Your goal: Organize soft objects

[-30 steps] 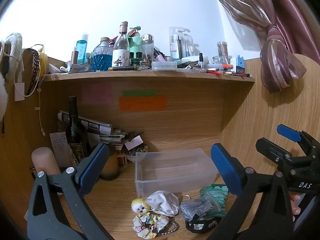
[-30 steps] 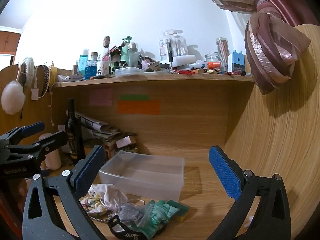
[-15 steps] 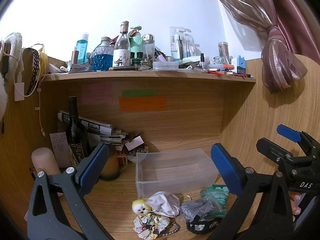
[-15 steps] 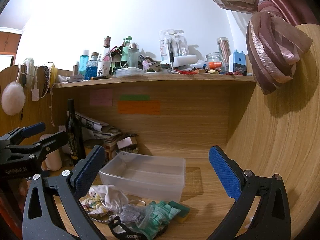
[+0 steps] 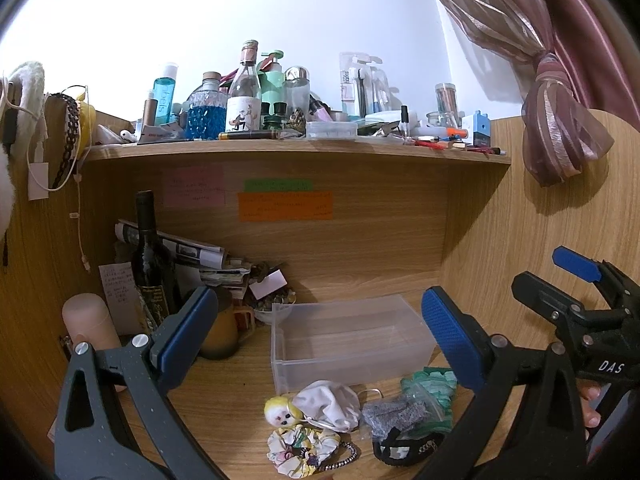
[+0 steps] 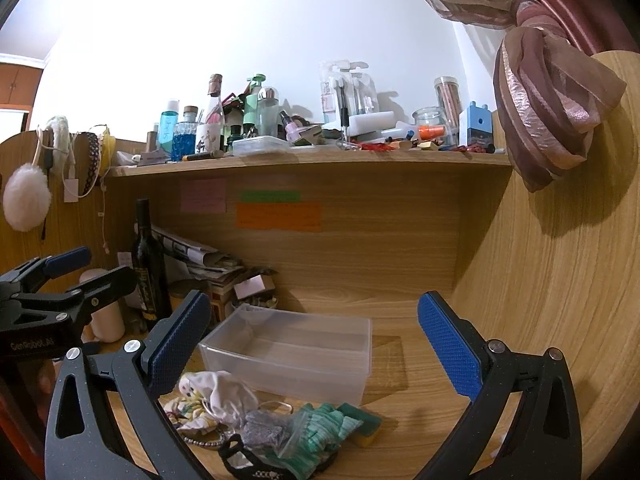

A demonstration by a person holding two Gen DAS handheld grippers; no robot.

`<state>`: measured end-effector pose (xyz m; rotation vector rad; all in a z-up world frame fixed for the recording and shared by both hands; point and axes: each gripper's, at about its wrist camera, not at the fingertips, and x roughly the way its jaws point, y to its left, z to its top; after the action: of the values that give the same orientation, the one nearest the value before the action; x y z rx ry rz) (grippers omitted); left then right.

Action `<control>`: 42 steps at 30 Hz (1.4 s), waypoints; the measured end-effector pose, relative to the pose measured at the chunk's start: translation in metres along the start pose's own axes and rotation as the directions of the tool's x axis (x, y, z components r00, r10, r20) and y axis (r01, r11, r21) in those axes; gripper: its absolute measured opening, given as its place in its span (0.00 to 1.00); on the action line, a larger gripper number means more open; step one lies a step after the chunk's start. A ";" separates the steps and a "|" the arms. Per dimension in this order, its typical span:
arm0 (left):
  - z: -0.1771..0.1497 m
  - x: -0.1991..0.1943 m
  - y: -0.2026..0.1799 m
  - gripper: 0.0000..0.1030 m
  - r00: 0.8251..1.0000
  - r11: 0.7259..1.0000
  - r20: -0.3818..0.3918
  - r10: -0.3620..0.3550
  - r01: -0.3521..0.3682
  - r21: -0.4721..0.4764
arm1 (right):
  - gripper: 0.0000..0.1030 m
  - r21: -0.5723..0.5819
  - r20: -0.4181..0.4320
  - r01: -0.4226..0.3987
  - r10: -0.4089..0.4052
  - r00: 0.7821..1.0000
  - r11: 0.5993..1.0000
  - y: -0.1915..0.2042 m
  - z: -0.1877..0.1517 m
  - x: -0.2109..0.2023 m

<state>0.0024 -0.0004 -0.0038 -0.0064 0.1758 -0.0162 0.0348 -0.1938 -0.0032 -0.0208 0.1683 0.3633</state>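
Observation:
A clear plastic bin stands empty on the wooden desk. In front of it lies a pile of soft things: a small yellow-haired doll, a white cloth, a floral scrunchie, a grey pad in a bag, green cloth and a black band. My left gripper is open and empty, above the pile. My right gripper is open and empty, above the bin and pile.
A dark wine bottle, a brown mug, rolled papers and a pink cylinder stand at the back left. A cluttered shelf runs overhead. A wooden side panel and tied curtain are at right.
Both views have shifted very slightly; the pile and bin sit a touch higher in frame. Nothing was taken hold of or moved.

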 end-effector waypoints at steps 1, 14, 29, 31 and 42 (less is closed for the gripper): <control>0.000 0.000 0.001 1.00 1.000 1.000 0.001 0.000 0.000 0.001 | 1.00 0.002 0.001 -0.001 0.001 1.000 1.000 0.000 0.000 0.000; -0.003 -0.004 -0.001 1.00 1.000 1.000 0.012 0.000 -0.001 0.007 | 1.00 0.002 0.007 -0.004 0.004 1.000 1.000 0.002 0.002 -0.003; -0.002 -0.004 -0.002 1.00 1.000 1.000 0.011 -0.009 0.009 0.004 | 1.00 0.004 0.008 -0.005 0.005 1.000 1.000 0.002 0.002 -0.003; -0.002 -0.005 -0.003 1.00 1.000 1.000 0.012 -0.011 0.011 0.005 | 1.00 0.005 0.007 -0.005 0.005 1.000 1.000 0.003 0.002 -0.003; -0.004 0.012 0.004 1.00 0.999 0.999 -0.024 -0.048 0.048 -0.004 | 1.00 0.040 -0.038 -0.019 0.021 0.999 0.999 -0.004 -0.004 0.010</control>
<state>0.0133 0.0038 -0.0099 -0.0139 0.1998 -0.0642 0.0452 -0.1944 -0.0092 0.0132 0.2138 0.3794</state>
